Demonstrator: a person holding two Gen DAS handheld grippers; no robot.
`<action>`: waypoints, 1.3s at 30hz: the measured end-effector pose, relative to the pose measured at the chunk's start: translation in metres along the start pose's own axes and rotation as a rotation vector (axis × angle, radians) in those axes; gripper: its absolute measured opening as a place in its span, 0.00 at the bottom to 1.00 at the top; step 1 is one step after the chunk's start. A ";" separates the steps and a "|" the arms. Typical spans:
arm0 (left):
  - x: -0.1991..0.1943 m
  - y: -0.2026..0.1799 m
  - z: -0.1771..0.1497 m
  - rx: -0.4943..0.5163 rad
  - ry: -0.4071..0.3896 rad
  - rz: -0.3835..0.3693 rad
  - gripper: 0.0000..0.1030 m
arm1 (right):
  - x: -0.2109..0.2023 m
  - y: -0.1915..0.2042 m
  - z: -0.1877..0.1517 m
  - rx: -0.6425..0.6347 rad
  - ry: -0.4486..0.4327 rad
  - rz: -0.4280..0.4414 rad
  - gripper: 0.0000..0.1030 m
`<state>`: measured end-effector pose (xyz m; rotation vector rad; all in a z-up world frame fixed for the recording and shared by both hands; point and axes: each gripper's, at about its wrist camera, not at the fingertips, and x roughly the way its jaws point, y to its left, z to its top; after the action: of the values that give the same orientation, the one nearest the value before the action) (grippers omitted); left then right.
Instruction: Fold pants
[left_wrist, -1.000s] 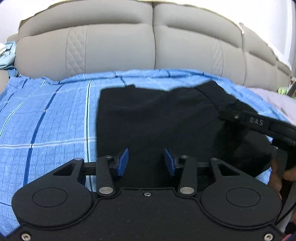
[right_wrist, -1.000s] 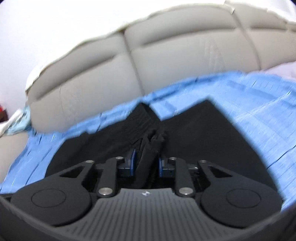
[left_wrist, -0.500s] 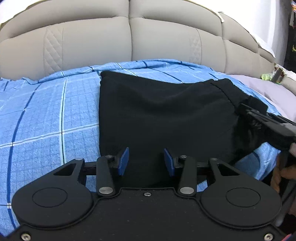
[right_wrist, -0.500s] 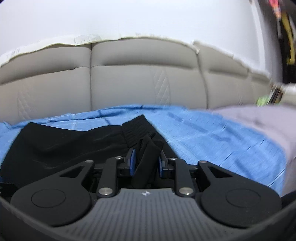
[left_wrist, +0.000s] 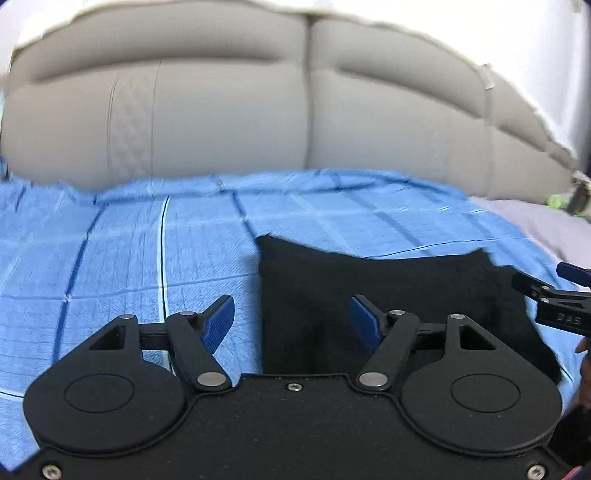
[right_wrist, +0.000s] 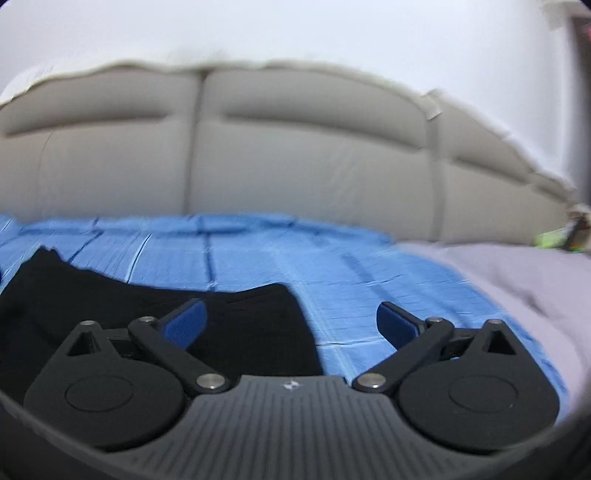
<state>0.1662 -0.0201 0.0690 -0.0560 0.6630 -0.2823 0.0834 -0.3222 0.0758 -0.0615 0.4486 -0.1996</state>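
Because folding needs a broad, flat surface, the work is laid out on the bed, whose grey padded headboard (left_wrist: 229, 110) fills the back of both views and whose blue checked sheet (left_wrist: 110, 251) covers most of the mattress, with a pale lilac cover (right_wrist: 517, 273) showing at the right. On that sheet lie the black pants (left_wrist: 388, 288), already doubled into a compact dark block with a straight left edge; from how flat they sit, I judge a fold has just been laid down, and whether another is still needed cannot be told from here.

Both tools have let go. In its own view the left gripper (left_wrist: 291, 319) has just been opening, its blue pads apart with the cloth's left edge below the gap but nothing pinched. Likewise the right gripper (right_wrist: 290, 325) has just been opening and stands spread very wide over the right edge of the pants, its pads clear of the fabric. It also shows at the right rim of the left view, beside the cloth rather than on it.
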 end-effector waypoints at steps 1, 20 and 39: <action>0.012 0.003 0.002 -0.025 0.020 0.005 0.65 | 0.012 -0.001 0.004 -0.011 0.036 0.030 1.00; 0.075 0.009 0.011 -0.054 0.094 -0.070 0.86 | 0.087 -0.058 -0.012 0.078 0.256 0.552 0.98; 0.083 -0.017 0.012 0.065 0.142 -0.155 0.98 | 0.105 -0.064 -0.005 0.194 0.236 0.607 0.62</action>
<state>0.2323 -0.0597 0.0310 -0.0255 0.7912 -0.4597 0.1626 -0.4065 0.0328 0.2898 0.6604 0.3507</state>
